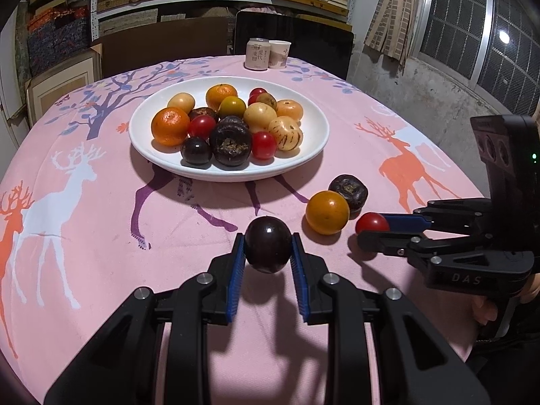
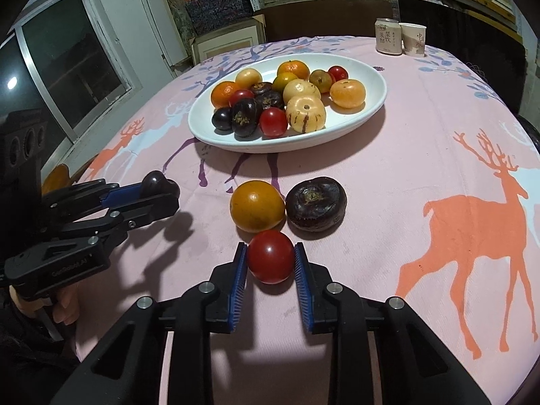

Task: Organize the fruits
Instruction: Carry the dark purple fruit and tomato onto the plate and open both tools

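Near table edge: left gripper (image 1: 268, 249) clamped on dark plum (image 1: 267, 244), which looks raised off the cloth. Right gripper (image 2: 270, 257) closed on red tomato (image 2: 270, 256), low over the cloth. Both small, light, smooth-skinned, likely slippery and soft; grip across the widest girth, gently. Just beyond: orange fruit (image 2: 258, 206) touching dark ridged fruit (image 2: 316, 203). Toward table centre: white plate (image 1: 315, 119) heaped with fruit.
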The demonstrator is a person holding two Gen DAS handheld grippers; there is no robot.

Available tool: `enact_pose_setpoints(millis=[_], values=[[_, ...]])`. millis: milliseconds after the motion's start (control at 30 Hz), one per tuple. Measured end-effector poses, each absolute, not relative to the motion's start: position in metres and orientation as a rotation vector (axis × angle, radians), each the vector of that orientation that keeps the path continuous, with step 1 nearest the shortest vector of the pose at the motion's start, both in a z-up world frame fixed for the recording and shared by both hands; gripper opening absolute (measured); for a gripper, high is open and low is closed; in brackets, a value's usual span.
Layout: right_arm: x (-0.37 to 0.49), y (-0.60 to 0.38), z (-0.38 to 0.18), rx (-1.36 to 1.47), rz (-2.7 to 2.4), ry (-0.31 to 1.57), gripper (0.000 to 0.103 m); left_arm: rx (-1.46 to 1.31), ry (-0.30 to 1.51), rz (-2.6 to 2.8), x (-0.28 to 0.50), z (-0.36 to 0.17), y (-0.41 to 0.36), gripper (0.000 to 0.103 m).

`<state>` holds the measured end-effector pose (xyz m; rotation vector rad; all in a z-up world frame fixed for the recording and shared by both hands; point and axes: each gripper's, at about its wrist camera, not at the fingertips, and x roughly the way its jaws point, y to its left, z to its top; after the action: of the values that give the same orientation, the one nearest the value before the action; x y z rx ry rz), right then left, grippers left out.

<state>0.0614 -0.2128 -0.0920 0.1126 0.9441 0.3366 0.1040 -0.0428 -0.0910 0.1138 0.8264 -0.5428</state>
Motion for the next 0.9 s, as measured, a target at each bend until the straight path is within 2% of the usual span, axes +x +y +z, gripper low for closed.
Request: enact_pose_setpoints(millis=[467,700,900], values=[[0.067,-0.241,-0.037,0.149,0.323,0.819,0.028,0.124,0.791,-0.504,0.112,-0.069,-0.043,0.026],[0.098,-0.249,0.008,0.119,0.314,0.751,0.028,0.139,0.742,-0.495,0.13,-0.047,-0.051,0.026],[0.139,-0.25,0.023,0.124,0.31,0.745,0.028,0.154,0.708,-0.468,0.168,-0.026,-0.059,0.026]])
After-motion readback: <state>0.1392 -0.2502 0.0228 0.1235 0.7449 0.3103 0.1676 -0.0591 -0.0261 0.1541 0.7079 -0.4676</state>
